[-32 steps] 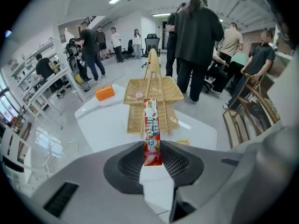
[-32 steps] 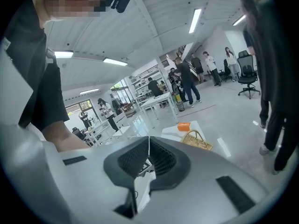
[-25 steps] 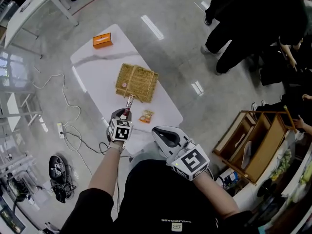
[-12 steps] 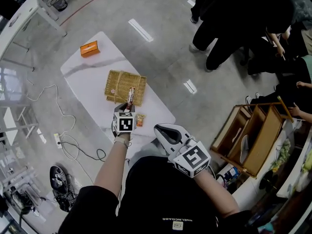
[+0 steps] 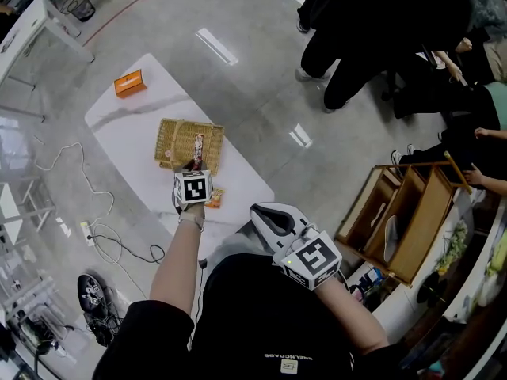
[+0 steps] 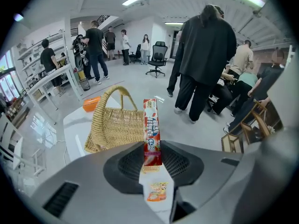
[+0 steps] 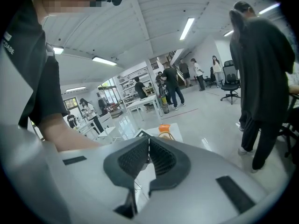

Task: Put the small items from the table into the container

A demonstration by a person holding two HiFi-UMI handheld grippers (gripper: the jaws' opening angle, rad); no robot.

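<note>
My left gripper [image 5: 194,168] is shut on the lower end of a long red snack bar [image 5: 198,146]. The bar's free end reaches over the woven basket [image 5: 176,139] on the white table [image 5: 119,125]. In the left gripper view the bar [image 6: 151,125] stands upright between the pads [image 6: 135,161], with the basket [image 6: 117,127] just behind it. A small orange packet [image 5: 214,199] lies on the table below the gripper, near the front edge, and is the orange packet [image 6: 157,191] seen under the jaws. My right gripper [image 5: 257,210] hangs shut and empty close to my body, its shut pads [image 7: 159,157] touching.
An orange box [image 5: 128,82] sits at the table's far end. People [image 5: 372,30] stand to the right of the table. A wooden shelf unit [image 5: 404,220] is at the right. Cables [image 5: 95,212] trail on the floor at the left.
My left gripper has carried the red bar forward from the table's near edge until its tip is over the basket. The right gripper still hangs shut by my body.
</note>
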